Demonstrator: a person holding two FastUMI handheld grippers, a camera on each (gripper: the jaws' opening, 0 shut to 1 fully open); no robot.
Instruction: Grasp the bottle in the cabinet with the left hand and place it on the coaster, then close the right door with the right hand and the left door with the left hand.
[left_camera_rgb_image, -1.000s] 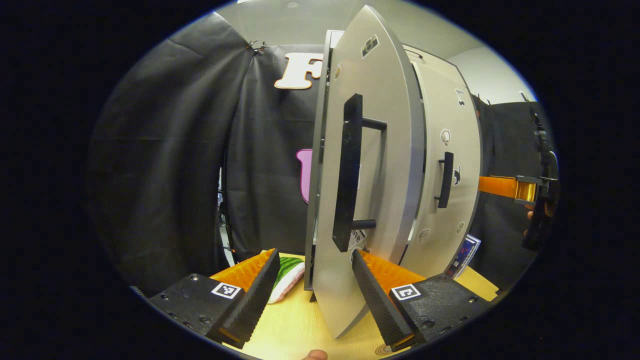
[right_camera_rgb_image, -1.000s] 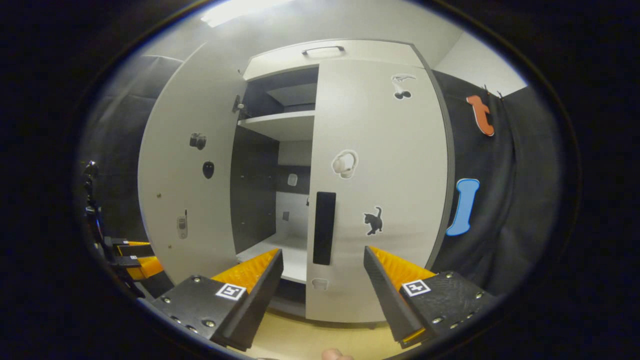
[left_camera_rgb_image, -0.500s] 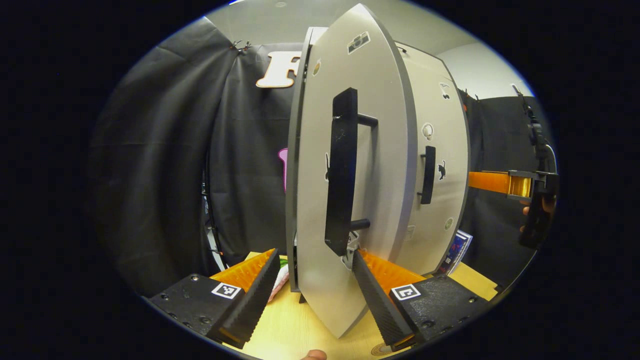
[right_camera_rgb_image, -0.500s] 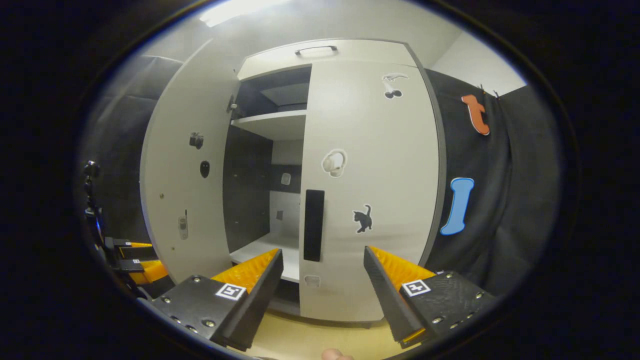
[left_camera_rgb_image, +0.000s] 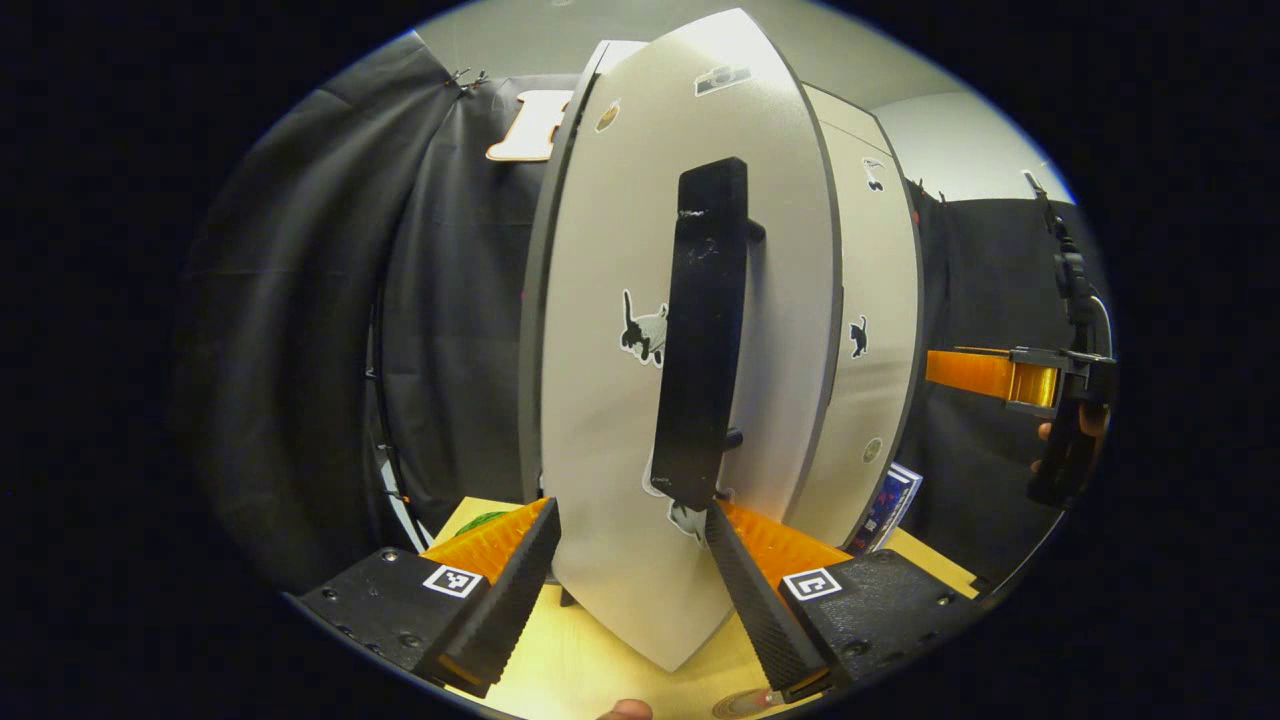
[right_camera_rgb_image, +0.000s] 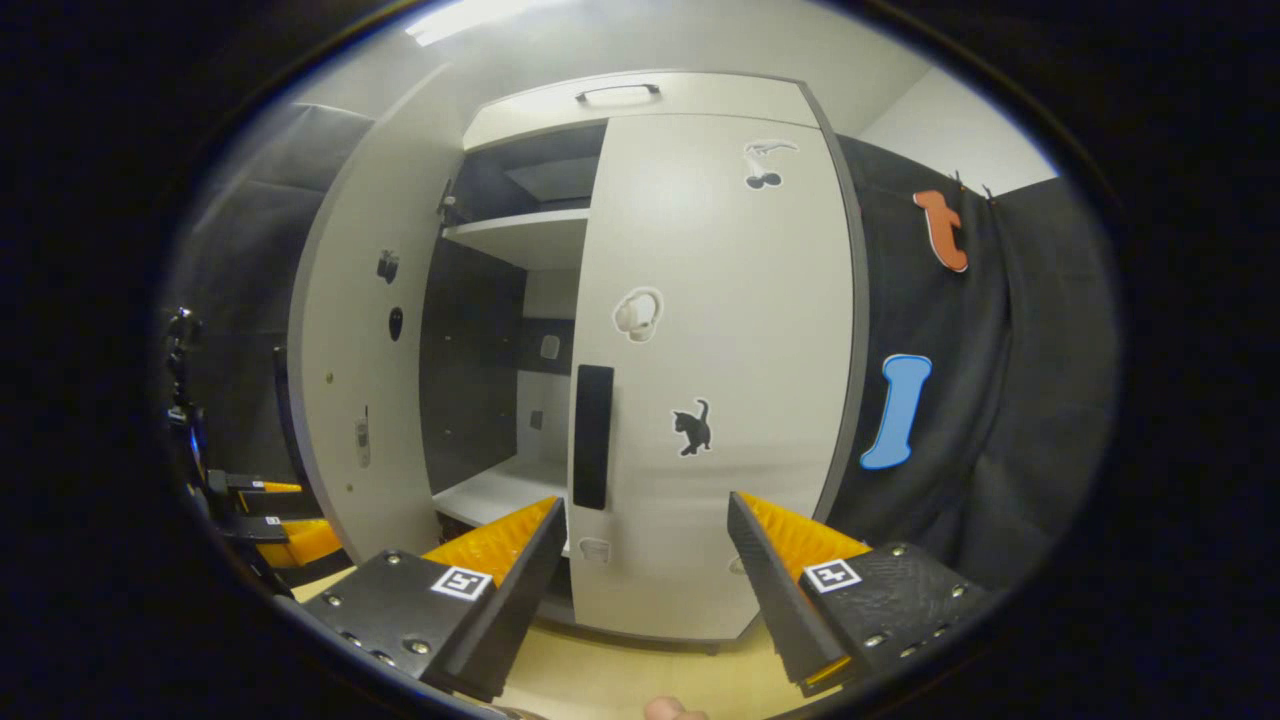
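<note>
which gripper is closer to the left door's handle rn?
Left. The left gripper sits right at the left door, its fingers open just below the black handle. The right gripper is back in front of the closed right door, open, off to the side.

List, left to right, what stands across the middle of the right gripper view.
Left gripper → left door → open cabinet gap → right door's handle → cat sticker → black cloth.
</note>
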